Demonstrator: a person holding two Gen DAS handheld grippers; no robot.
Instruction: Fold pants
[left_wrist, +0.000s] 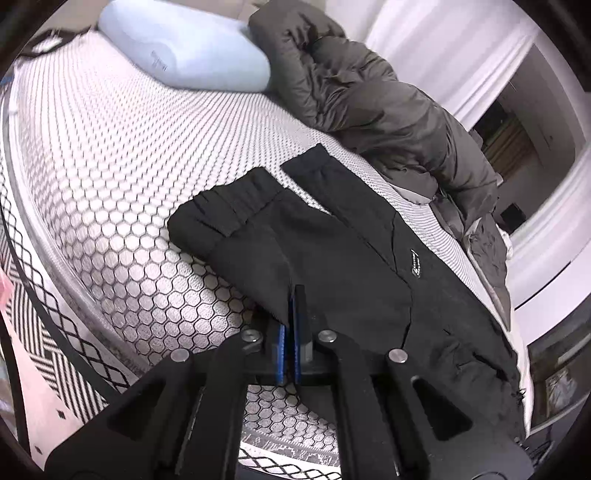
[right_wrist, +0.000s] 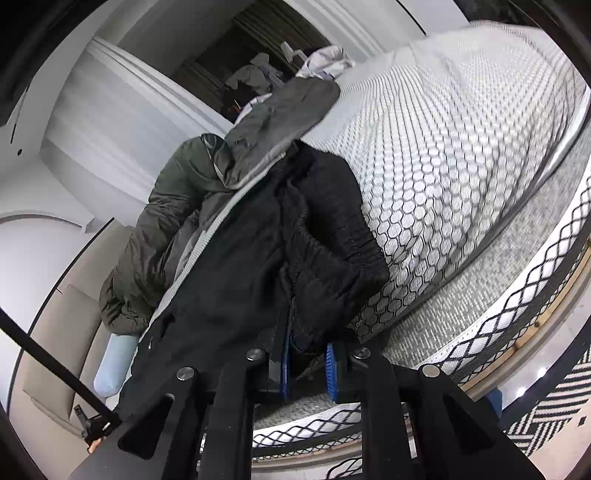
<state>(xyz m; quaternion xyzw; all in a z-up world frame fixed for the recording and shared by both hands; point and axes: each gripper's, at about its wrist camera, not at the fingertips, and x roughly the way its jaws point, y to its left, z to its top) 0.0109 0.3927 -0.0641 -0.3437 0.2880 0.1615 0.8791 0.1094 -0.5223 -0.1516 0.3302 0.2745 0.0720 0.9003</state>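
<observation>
Pants (left_wrist: 332, 258), black and lying on the honeycomb-patterned mattress (left_wrist: 110, 166), had their near edge pinched in the clenched left gripper (left_wrist: 293, 306) and bunched fabric grasped between the right gripper's (right_wrist: 308, 354) blue pads.

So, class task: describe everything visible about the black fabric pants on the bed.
The black fabric pants look like soft knit, with a gathered elastic waistband, a pocket seam and small pale logo. They lie rumpled on the honeycomb-patterned mattress, against a grey-green padded jacket. The left gripper pinches one edge; the right gripper clamps bunched fabric.
</observation>
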